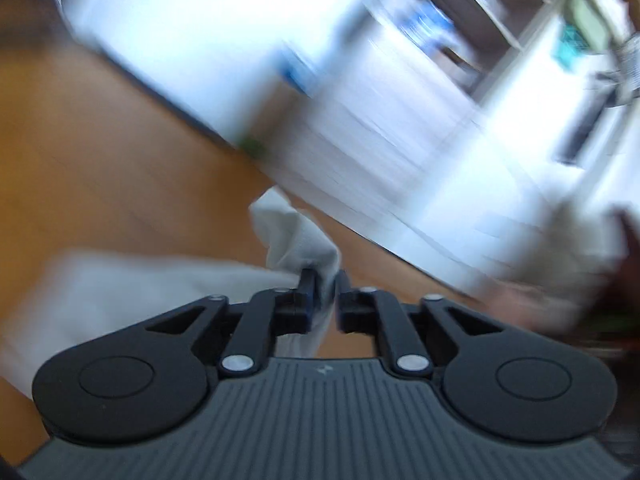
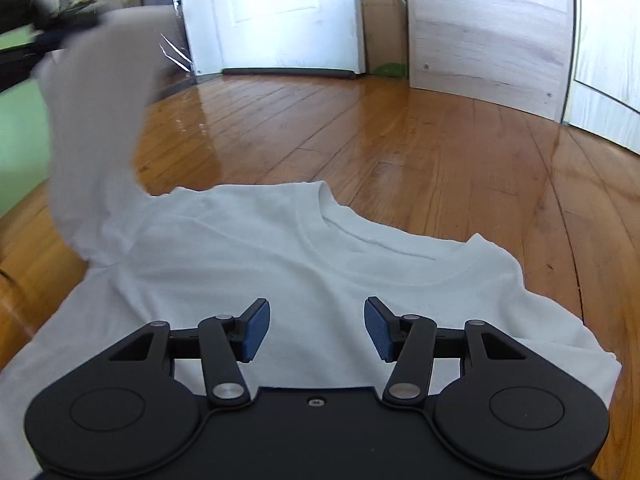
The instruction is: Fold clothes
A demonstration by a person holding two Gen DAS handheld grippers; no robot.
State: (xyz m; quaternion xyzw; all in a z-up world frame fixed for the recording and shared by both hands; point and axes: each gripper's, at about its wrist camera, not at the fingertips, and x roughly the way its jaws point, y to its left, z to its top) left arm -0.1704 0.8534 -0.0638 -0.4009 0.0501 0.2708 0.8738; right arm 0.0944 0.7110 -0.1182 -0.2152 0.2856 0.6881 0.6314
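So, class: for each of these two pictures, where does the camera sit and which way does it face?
Left wrist: on the left gripper, tilted, facing blurred floor and wall; its fingers pinch white T-shirt cloth.
Right wrist: on the right gripper, low, facing the door across the wooden floor; jaws open above the T-shirt.
Shared: the T-shirt and floor.

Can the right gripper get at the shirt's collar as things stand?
Probably yes: the right gripper is open above the white t-shirt, and the collar lies flat just ahead with nothing between.
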